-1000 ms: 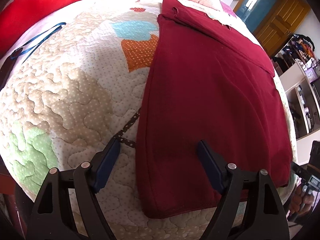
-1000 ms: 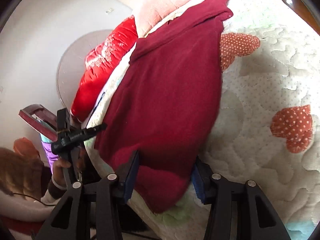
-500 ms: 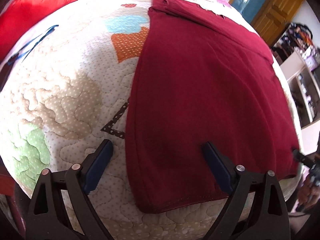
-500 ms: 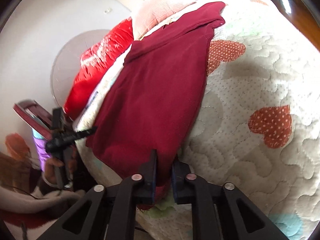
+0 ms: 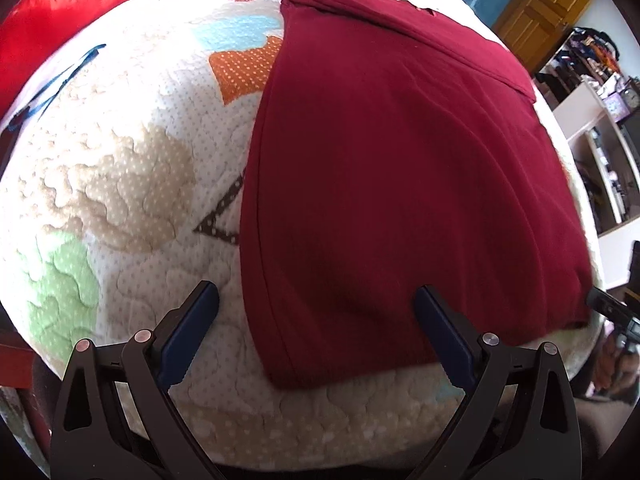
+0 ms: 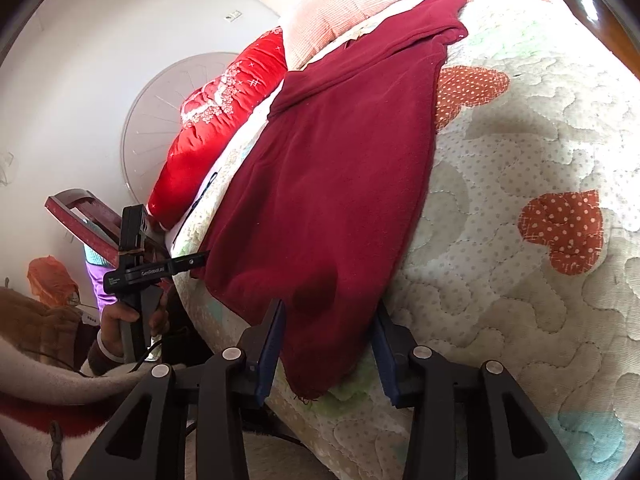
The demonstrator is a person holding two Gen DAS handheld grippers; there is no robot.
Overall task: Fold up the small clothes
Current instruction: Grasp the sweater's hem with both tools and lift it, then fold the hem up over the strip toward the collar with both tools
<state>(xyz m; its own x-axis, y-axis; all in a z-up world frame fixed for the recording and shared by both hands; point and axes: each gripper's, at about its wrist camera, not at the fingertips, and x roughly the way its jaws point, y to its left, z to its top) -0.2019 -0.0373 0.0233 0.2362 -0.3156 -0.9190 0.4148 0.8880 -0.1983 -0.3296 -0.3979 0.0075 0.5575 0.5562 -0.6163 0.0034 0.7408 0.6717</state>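
A dark red garment (image 5: 400,152) lies flat on a quilted bed, its near hem at the bed's front edge. My left gripper (image 5: 316,312) is open, its blue-padded fingers standing either side of the garment's near left corner, just above it. In the right wrist view the same garment (image 6: 332,168) runs away from me. My right gripper (image 6: 328,328) is open, its fingers either side of the garment's near corner, which hangs over the bed edge. The left gripper (image 6: 200,258) also shows there, at the garment's other corner.
The patchwork quilt (image 5: 120,168) covers the bed. A red pillow (image 6: 216,120) and a pink pillow (image 6: 336,16) lie at the head. A white shelf unit (image 5: 600,152) and wooden doors (image 5: 540,12) stand beyond the bed. A blue strap (image 5: 52,84) lies on the quilt.
My right gripper closed on the garment's corner half a second ago and has opened again. My left gripper has drawn back slightly toward the near hem and stayed open.
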